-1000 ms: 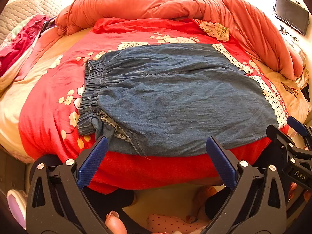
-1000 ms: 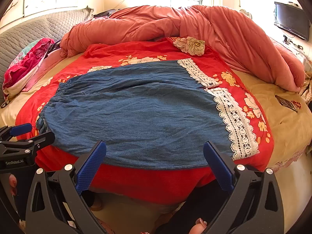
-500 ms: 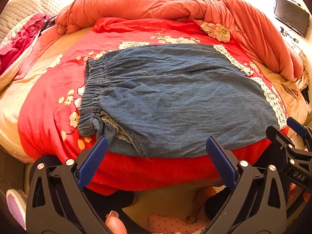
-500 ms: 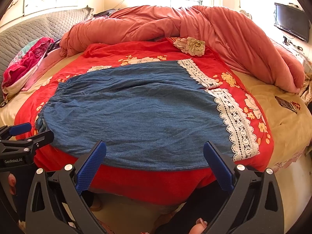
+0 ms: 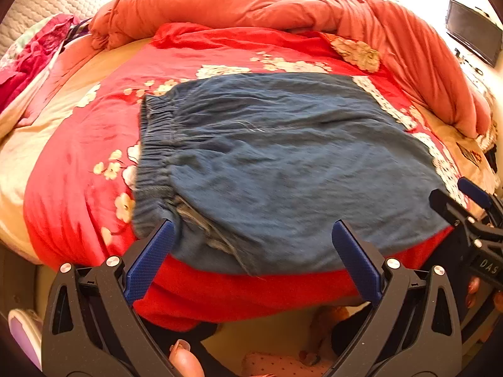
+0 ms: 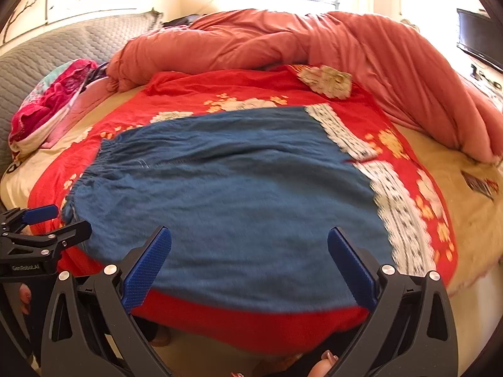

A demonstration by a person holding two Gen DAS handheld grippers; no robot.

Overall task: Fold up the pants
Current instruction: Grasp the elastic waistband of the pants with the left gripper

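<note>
Left wrist: pants (image 5: 283, 163) (denim) lie flat; left gripper (image 5: 251, 257) and right gripper (image 6: 248, 260) gape, empty.

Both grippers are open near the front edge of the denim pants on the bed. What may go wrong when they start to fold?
1. The denim pants lie on a red floral blanket; the left gripper or right gripper may pinch the blanket together with the denim.
2. The near pants edge hangs close to the bed edge, so a pull might drag them off.
3. The lace hem could bunch unevenly.
</note>
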